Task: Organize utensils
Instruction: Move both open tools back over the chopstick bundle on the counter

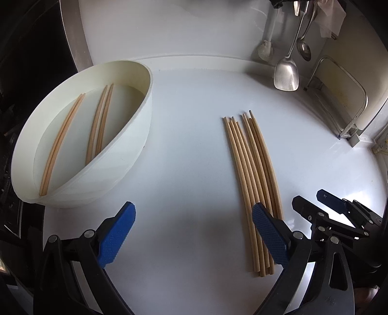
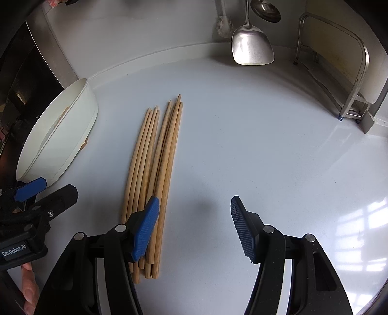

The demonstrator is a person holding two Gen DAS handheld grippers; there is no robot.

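Observation:
Several loose wooden chopsticks lie side by side on the white counter; they also show in the right wrist view. A white tray at the left holds two pairs of chopsticks; its outer wall shows in the right wrist view. My left gripper is open and empty, hovering between the tray and the pile, its right finger over the pile's near end. My right gripper is open and empty, its left finger over the pile's near end.
A metal spatula and a ladle hang at the back wall beside a brush. A metal rack stands at the right. A dark stove edge borders the left.

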